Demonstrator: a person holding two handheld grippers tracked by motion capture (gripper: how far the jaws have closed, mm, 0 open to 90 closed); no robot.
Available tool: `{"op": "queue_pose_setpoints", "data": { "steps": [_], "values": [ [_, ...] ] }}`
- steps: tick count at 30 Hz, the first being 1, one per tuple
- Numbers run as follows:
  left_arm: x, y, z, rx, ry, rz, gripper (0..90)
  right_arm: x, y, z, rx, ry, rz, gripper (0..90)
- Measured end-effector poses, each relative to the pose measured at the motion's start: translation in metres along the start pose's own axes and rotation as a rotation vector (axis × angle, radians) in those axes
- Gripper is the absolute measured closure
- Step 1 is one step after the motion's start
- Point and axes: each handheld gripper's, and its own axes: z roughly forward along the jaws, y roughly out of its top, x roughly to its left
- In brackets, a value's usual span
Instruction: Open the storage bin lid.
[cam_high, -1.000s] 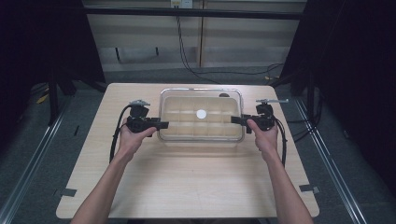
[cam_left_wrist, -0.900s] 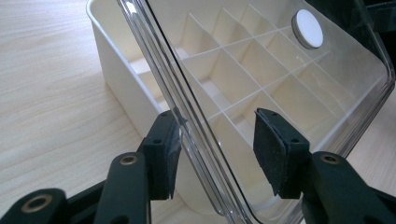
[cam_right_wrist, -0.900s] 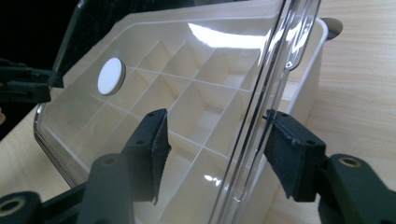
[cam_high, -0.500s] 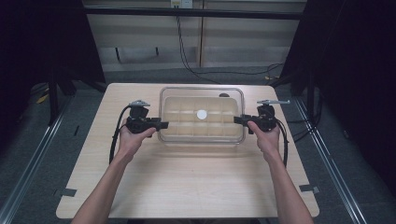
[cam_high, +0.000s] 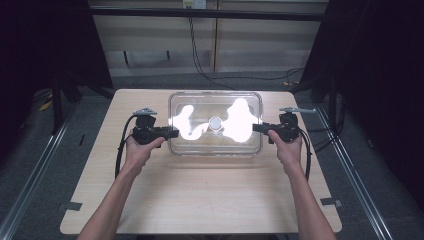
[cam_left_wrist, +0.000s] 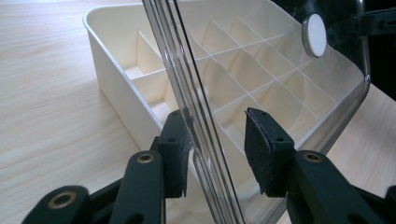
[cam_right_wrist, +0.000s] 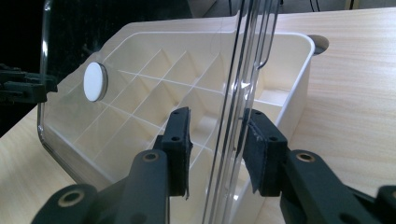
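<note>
Both grippers, left (cam_high: 172, 133) and right (cam_high: 256, 128), have been closing, jaws straddling but not visibly pinching the clear plastic lid (cam_high: 200, 102)'s end edges, to lift it evenly off the cream divided box (cam_left_wrist: 112, 70).

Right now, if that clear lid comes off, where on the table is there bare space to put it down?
The widest bare stretch of table lies between the white divided box and the near edge, flanked by the forearms. Narrow strips remain outside each hand. It is crowded beside the box, where the left gripper and right gripper straddle the clear lid.

A light wooden table (cam_high: 200, 195) carries a cream divided box (cam_left_wrist: 116, 84), which lies between the left gripper (cam_high: 172, 133) and right gripper (cam_high: 256, 128).
</note>
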Motion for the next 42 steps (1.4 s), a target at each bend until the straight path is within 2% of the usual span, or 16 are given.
{"op": "queue_pose_setpoints", "data": {
  "steps": [6,19,23,27,30,31,32,34,38,42],
  "values": [
    [-0.004,-0.002,-0.006,-0.020,0.002,0.011,65.3,0.004,-0.002,-0.010,-0.016,0.020,-0.004,69.1],
    [-0.008,-0.005,-0.010,-0.024,0.004,0.027,68.7,0.006,-0.010,-0.016,-0.050,0.026,0.004,71.0],
    [-0.010,-0.009,-0.010,-0.033,0.001,0.019,69.2,0.006,-0.014,-0.017,-0.056,0.025,0.009,70.9],
    [-0.011,-0.010,-0.014,-0.034,-0.009,0.031,69.5,0.009,-0.013,-0.021,-0.062,0.032,0.009,71.3],
    [-0.011,-0.015,-0.018,-0.056,-0.052,-0.004,70.9,0.010,-0.014,-0.024,-0.062,0.038,0.005,71.3],
    [-0.011,-0.015,-0.018,-0.056,-0.052,-0.004,71.2,0.010,-0.014,-0.024,-0.062,0.038,0.005,71.3],
    [-0.015,-0.016,-0.020,-0.036,-0.024,0.024,70.6,0.012,-0.015,-0.026,-0.065,0.047,0.007,71.8],
    [-0.019,-0.016,-0.023,-0.036,-0.018,0.037,70.3,0.014,-0.016,-0.026,-0.063,0.035,-0.002,71.2],
    [-0.020,-0.017,-0.024,-0.049,-0.027,0.033,70.8,0.014,-0.016,-0.029,-0.068,0.041,-0.001,71.2],
    [-0.022,-0.019,-0.024,-0.044,-0.016,0.039,70.6,0.015,-0.017,-0.030,-0.065,0.037,-0.005,71.1]
  ]
}}
